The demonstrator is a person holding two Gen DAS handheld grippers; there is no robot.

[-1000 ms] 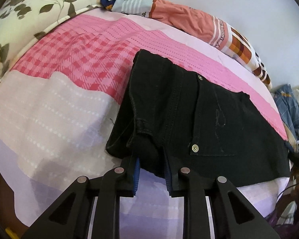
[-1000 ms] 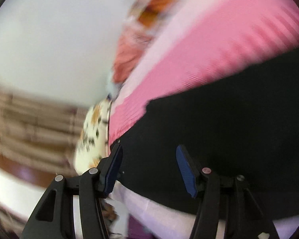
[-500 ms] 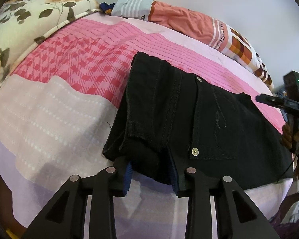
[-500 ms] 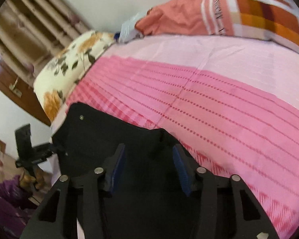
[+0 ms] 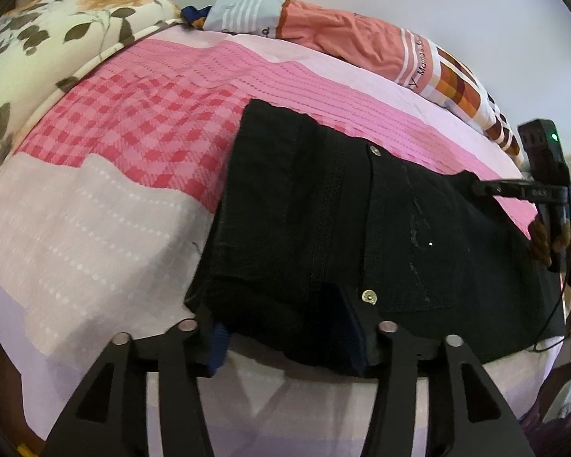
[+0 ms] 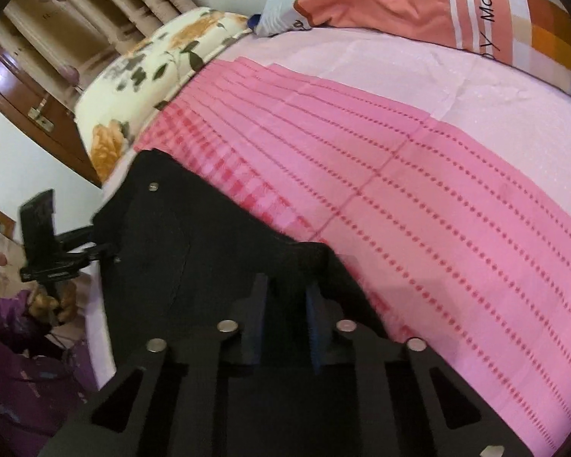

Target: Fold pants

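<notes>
The left gripper (image 5: pixel 285 327), angled downward at the near edge of the folded black denim pants (image 5: pixel 361 228), is spreading its jaws, cloth between them. The right gripper (image 6: pixel 285 304), also tilted down at the pants' far end, is closing its blue-padded jaws with black fabric between them.

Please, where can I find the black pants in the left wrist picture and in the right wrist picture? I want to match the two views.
Left wrist view: the black pants lie centre to right on the pink bedsheet.
Right wrist view: the black pants fill the lower left to centre.
Shared landmark: the floral pillow, upper left in both.
</notes>
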